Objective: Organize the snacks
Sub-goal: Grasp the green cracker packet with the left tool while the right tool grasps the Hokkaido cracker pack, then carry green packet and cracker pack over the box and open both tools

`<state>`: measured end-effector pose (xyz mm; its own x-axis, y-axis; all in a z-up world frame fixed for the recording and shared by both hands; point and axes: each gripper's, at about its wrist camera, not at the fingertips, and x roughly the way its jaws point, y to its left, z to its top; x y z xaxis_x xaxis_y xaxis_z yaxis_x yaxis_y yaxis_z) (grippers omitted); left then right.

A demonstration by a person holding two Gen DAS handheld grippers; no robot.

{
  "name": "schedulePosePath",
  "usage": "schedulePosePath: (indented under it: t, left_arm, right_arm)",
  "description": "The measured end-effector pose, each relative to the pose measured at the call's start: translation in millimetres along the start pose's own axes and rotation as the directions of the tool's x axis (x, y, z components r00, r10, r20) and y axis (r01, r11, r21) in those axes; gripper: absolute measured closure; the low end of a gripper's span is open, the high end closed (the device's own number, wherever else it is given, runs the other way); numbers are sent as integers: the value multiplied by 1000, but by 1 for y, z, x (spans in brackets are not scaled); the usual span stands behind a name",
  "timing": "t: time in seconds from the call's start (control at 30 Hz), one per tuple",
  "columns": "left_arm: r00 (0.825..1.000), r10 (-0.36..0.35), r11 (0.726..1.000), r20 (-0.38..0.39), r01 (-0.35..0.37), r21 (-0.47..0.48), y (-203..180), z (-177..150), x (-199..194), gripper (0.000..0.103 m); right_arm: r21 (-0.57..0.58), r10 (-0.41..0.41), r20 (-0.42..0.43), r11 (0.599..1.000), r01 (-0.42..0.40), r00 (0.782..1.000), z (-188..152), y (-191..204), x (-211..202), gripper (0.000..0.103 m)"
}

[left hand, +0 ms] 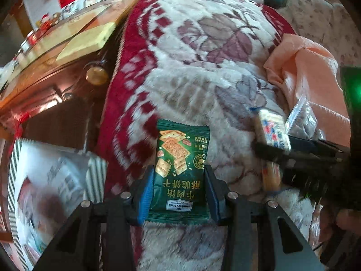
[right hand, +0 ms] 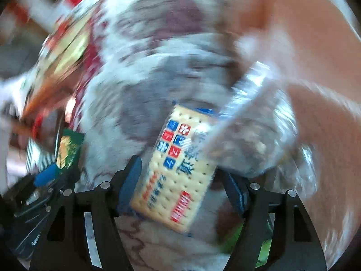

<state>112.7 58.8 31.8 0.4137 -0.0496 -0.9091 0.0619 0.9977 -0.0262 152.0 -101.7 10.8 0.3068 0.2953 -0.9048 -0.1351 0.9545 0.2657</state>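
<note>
My left gripper [left hand: 178,180] is shut on a green cracker packet [left hand: 181,169] and holds it over the floral blanket [left hand: 203,56]. My right gripper [right hand: 178,178] is shut on a cream cracker packet [right hand: 178,171] with red and blue squares; that view is blurred by motion. The cream packet [left hand: 274,133] and the right gripper show at the right of the left wrist view. The green packet [right hand: 67,151] and the left gripper's blue pad show at the left of the right wrist view.
A clear bag of snacks [left hand: 302,117] lies on a peach cloth [left hand: 311,79] at the right; it also shows in the right wrist view [right hand: 255,122]. A striped white bag [left hand: 54,180] is at the lower left. A wooden cabinet [left hand: 56,79] stands beside the bed.
</note>
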Motion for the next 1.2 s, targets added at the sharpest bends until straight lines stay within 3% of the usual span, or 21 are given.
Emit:
schedulePosePath:
  t: [0.07, 0.13, 0.3, 0.37, 0.77, 1.2]
  left_arm:
    - [1000, -9, 1000, -5, 9, -11, 2, -6, -2, 59]
    - [1000, -8, 1000, -8, 8, -12, -1, -9, -2, 59]
    - [1000, -27, 1000, -6, 27, -10, -7, -15, -2, 59]
    - [1000, -30, 999, 0, 30, -13, -8, -18, -6, 59]
    - [999, -1, 999, 46, 3, -43, -1, -55, -42, 59]
    - [995, 48, 997, 86, -42, -66, 13, -88, -74, 59]
  right_arm:
    - [-109, -19, 11, 994, 21, 1000, -4, 17, 0, 32]
    - [-121, -74, 42, 990, 79, 996, -9, 19, -1, 32]
    - [-165, -50, 39, 985, 56, 998, -26, 14, 0, 47]
    - [-161, -24, 35, 987, 29, 999, -30, 10, -7, 48]
    - [-170, 96, 81, 982, -81, 992, -73, 26, -50, 48]
    - [-206, 117, 92, 974, -96, 989, -99, 60, -71, 48]
